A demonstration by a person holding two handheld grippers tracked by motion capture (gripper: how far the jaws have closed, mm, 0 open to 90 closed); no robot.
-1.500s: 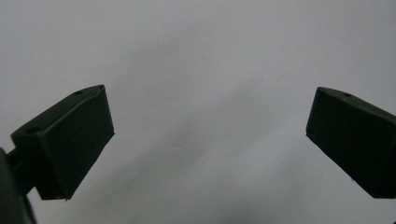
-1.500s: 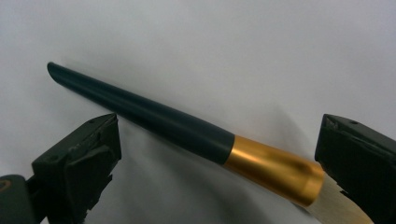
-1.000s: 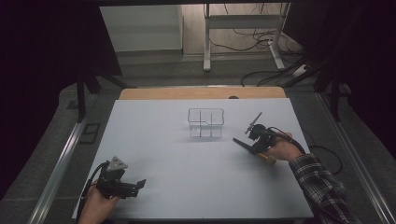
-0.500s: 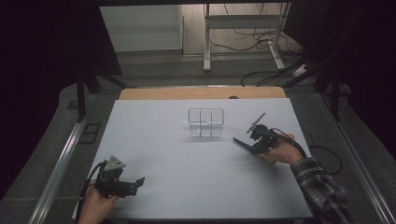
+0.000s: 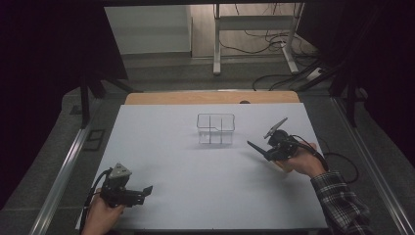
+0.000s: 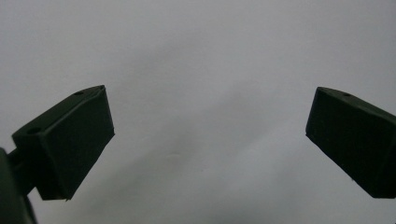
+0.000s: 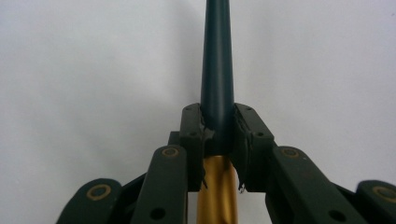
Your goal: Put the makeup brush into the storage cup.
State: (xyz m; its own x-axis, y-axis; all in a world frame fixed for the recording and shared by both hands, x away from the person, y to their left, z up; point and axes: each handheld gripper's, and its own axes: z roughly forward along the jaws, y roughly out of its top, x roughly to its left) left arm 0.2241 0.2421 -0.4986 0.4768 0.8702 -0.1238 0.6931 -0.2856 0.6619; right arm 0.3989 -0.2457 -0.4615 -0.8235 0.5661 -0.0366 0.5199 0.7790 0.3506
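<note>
Right gripper (image 7: 218,135) clamps a pen (image 7: 217,70); left gripper (image 6: 205,144) stands wide, empty. Advice: keep the pen upright, lower it squarely into 1 rack (image 5: 216,128) cell.

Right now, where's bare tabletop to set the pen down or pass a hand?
Most of the white table is bare. The widest free patch lies between the left gripper and the wire basket; the near edge between both hands is free too. It is tightest on the right, where the right gripper, shut on the pen, sits beside the basket.
</note>
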